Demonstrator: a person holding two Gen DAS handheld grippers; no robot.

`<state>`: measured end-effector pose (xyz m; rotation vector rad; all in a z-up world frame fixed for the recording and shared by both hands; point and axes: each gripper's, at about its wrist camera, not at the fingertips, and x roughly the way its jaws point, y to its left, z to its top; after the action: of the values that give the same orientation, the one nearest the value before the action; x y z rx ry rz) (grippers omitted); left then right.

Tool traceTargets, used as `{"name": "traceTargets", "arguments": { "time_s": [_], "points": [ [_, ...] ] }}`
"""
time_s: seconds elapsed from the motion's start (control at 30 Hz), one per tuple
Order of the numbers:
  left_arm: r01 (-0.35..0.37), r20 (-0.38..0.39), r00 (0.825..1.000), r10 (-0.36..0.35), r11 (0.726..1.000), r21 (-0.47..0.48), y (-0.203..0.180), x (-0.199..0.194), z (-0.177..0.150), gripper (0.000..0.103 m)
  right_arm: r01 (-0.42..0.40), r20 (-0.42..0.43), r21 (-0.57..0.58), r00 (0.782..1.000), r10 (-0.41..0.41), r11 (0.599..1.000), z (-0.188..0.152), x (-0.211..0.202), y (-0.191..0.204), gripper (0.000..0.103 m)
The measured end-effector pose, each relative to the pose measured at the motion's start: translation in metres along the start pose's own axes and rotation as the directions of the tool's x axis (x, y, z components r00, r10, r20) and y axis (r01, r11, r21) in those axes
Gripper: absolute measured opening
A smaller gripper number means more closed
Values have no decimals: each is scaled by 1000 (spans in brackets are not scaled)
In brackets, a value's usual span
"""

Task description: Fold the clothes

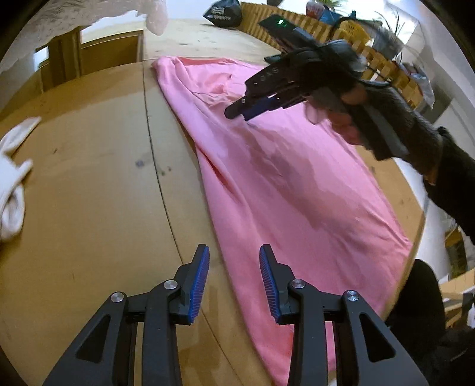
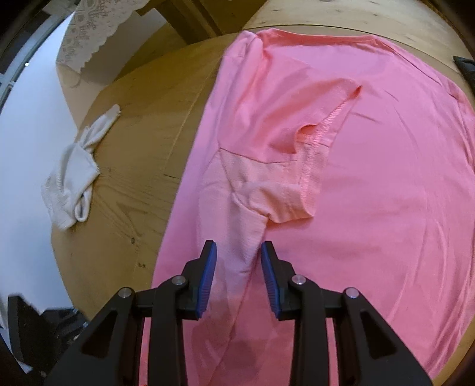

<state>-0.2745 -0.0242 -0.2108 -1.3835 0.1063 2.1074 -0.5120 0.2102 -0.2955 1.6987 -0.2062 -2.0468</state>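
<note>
1. The left gripper (image 1: 234,285) points steeply down at the table (image 1: 89,193). Its blue pads (image 1: 200,285) stand partly apart with nothing between them; below the gap are bare wood and the near left edge of the pink T-shirt (image 1: 297,184).
2. The right gripper (image 2: 239,279) also tips steeply downward, over the shirt's left side. Its jaws stand narrowly apart, and a raised ridge of pink cloth runs up through the gap. The pads (image 2: 207,282) do not visibly press on it.
3. From the left wrist view, the right gripper (image 1: 237,111) hangs above the far half of the shirt, tips toward the cloth. A hand (image 1: 344,118) wraps its handle, and a dark sleeve (image 1: 445,178) leads off to the right.
4. The pink T-shirt (image 2: 371,178) lies spread on the round wooden table (image 2: 133,148), covering most of its right half. Its left side is folded inward, and a short sleeve (image 2: 285,190) lies turned over on the body with its hem seam showing.
5. A crumpled white cloth (image 2: 71,184), knotted or twisted, lies on the table well left of the shirt, near the table's edge. In the left wrist view it (image 1: 12,190) sits at the far left.
6. A white lace fabric (image 2: 92,32) hangs at the upper left beyond the table.
7. Behind the table runs a wooden slatted fence (image 1: 326,32), with a dark bag (image 1: 222,13), a yellow crate (image 1: 353,29) and plants along it. A black device with a green light (image 1: 280,25) lies at the table's far edge.
</note>
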Motion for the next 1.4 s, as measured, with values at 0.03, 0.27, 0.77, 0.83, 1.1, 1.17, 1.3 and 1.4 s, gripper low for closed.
{"name": "traceTargets", "arguments": {
  "time_s": [0.03, 0.27, 0.77, 0.83, 1.1, 1.17, 1.3, 1.4],
  "points": [
    [11, -11, 1000, -11, 1000, 12, 0, 6, 5, 33, -14, -5, -3, 1000, 14, 1000, -2, 0, 0, 28],
    [24, -57, 998, -19, 996, 83, 2, 39, 24, 23, -98, -7, 4, 995, 98, 995, 0, 5, -4, 3],
    [63, -13, 998, -64, 994, -91, 23, 34, 5, 2, 100, 42, -43, 994, -98, 994, -16, -16, -2, 5],
    [60, -11, 998, -61, 992, -107, 22, 32, 2, 7, 217, 81, -64, 974, -211, 974, -16, -26, 7, 11],
    [87, 50, 995, -81, 988, -131, 8, -16, -27, 12, 203, 131, -288, 976, -172, 936, 15, 1, 79, 11],
    [141, 25, 990, -140, 986, -93, -11, -18, -41, 12, 221, 95, -297, 975, -201, 929, 28, 20, 81, 11],
    [170, -78, 982, -170, 985, -7, -47, -2, -68, 12, 272, 87, -280, 962, -258, 921, 40, 31, 74, 7],
    [174, -84, 981, -176, 984, -26, -49, 5, -86, 16, 293, 131, -202, 954, -271, 935, 45, 21, 51, 8]
  ]
}}
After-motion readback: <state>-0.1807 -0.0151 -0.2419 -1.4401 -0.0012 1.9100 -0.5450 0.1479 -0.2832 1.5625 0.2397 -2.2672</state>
